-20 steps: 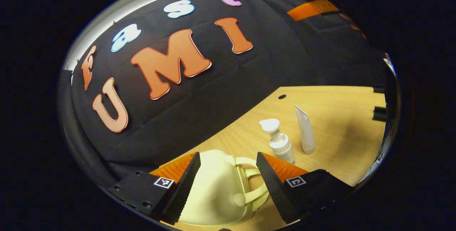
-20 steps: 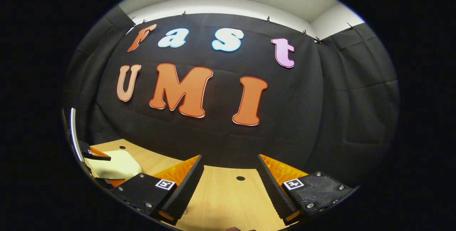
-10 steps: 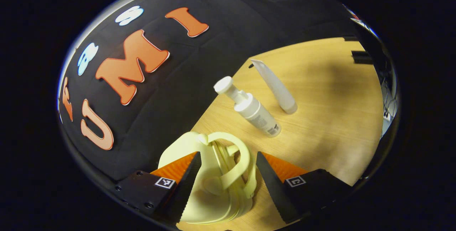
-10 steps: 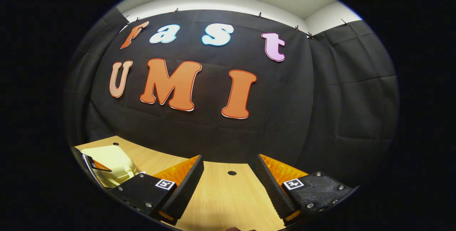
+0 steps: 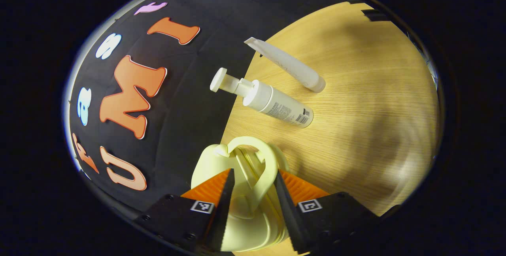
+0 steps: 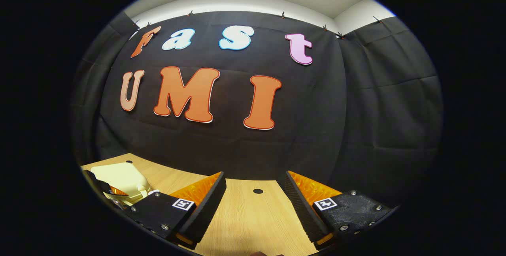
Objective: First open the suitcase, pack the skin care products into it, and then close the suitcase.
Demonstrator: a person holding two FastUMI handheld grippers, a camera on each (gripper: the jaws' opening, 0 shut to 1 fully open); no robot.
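Since a second ago the left tongs (image 5: 253,200) have rolled and narrowed around the handle of the closed pale suitcase (image 5: 237,169) on the surface (image 5: 355,129), readying opening; right tongs (image 6: 255,204) hang wide, empty.

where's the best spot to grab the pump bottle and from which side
Probably the straight body of the pump bottle, below the pump head. It stands upright on the table, so bring a claw in level from the open table side, fingers either side of the round body. The tube stands close behind it, so avoid that side.
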